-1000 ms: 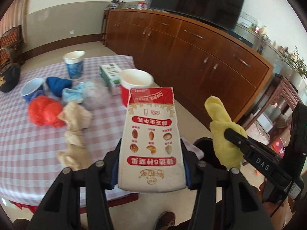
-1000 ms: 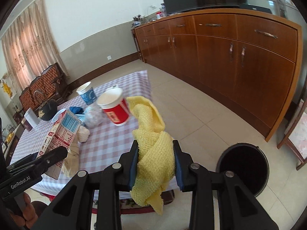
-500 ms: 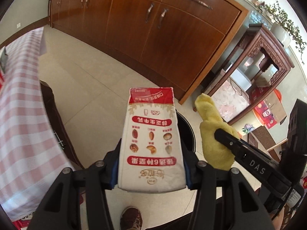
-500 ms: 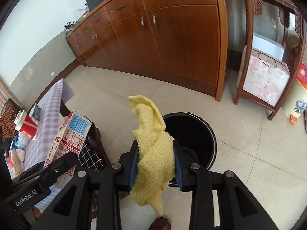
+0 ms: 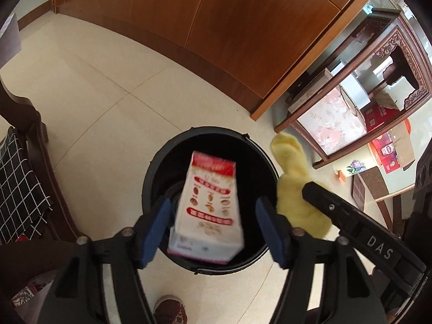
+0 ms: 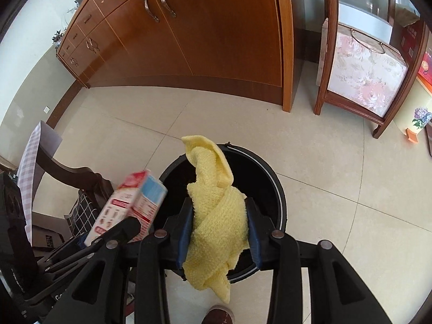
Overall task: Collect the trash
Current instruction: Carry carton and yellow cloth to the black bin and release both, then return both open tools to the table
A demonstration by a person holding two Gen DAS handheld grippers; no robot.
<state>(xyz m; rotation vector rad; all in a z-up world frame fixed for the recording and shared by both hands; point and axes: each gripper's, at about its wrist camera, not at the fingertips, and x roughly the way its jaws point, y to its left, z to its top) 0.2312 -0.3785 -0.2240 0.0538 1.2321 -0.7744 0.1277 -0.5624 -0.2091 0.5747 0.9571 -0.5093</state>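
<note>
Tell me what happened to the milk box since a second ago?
Both grippers swung from the table to above the black bin. The left gripper opened and let go of the milk carton, which is blurred, dropping toward the bin. The right gripper still clamps the yellow cloth.

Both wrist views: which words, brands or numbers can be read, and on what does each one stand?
"DAS": on the black body of the right gripper, left wrist view.
Milk carton: print blurred by motion, unreadable.
Red boxes under the side table: too small.
Left gripper: white lettering cut off, unreadable.
</note>
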